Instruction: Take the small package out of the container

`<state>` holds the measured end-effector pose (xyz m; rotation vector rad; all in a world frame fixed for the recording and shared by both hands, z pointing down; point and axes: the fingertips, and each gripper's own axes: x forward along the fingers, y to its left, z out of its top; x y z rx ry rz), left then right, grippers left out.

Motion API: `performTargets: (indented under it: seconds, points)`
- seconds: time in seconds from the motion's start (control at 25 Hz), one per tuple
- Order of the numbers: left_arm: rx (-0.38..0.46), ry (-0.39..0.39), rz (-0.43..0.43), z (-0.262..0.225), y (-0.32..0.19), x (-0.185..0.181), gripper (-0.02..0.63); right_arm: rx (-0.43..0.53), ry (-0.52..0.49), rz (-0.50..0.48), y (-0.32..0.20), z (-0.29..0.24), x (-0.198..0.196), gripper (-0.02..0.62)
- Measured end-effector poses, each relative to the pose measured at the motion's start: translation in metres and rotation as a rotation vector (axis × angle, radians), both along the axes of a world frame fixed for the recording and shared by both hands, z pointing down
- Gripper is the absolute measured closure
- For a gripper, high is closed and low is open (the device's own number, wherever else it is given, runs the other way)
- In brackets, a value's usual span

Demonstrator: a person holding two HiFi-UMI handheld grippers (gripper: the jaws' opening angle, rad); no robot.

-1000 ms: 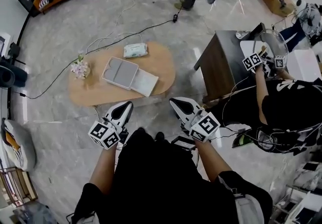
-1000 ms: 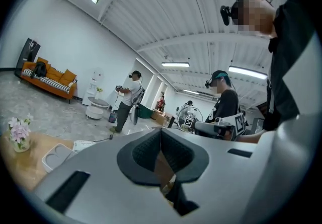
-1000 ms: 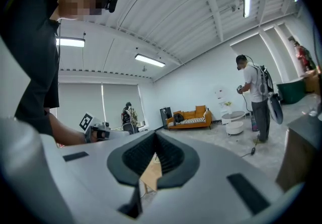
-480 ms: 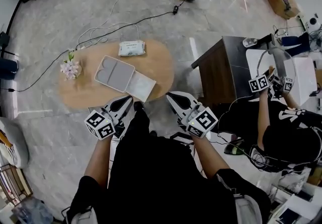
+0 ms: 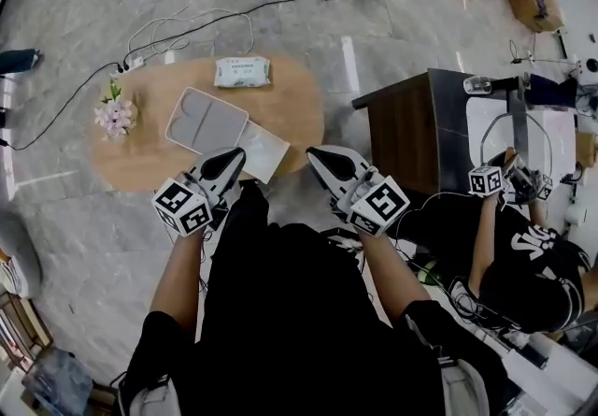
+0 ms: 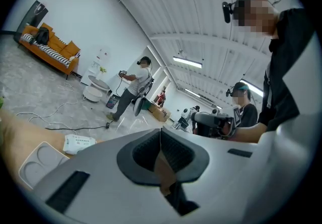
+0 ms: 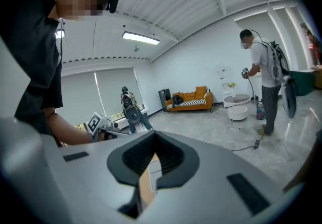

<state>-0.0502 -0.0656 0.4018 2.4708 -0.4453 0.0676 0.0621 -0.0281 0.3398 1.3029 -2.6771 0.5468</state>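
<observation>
The left gripper (image 5: 232, 160) and the right gripper (image 5: 318, 160) are held fully closed (nothing is gripped) at the tabletop (image 5: 294, 110) edge. The small package (image 5: 242, 72) is seen outside the container (image 5: 206, 121), near it.

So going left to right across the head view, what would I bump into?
Pink flowers → open grey container → right gripper → dark brown desk → seated person's marker cube. The wipes pack and left gripper overlap the container sideways, so they're left out.
</observation>
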Motion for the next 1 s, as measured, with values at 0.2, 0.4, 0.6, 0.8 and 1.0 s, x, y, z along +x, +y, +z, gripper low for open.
performTargets:
  seconds: [0.2, 0.4, 0.6, 0.8, 1.0]
  points:
    - [-0.090, 0.004, -0.030, 0.043, -0.020, -0.001, 0.588, -0.117, 0.012, -0.077, -0.028, 0.030, -0.005, 0.584]
    - [-0.149, -0.072, -0.051, 0.100, -0.024, 0.004, 0.515, -0.171, 0.009, -0.205, -0.043, 0.065, -0.007, 0.581]
    - [-0.176, -0.221, -0.023, 0.163, -0.016, 0.015, 0.483, -0.226, -0.048, -0.253, -0.061, 0.111, 0.008, 0.580]
    - [-0.166, -0.406, 0.014, 0.230, -0.007, 0.026, 0.453, -0.263, -0.081, -0.338, -0.067, 0.161, 0.020, 0.580]
    - [-0.131, -0.545, 0.060, 0.282, -0.009, 0.034, 0.440, -0.263, -0.080, -0.391, -0.085, 0.204, 0.023, 0.580]
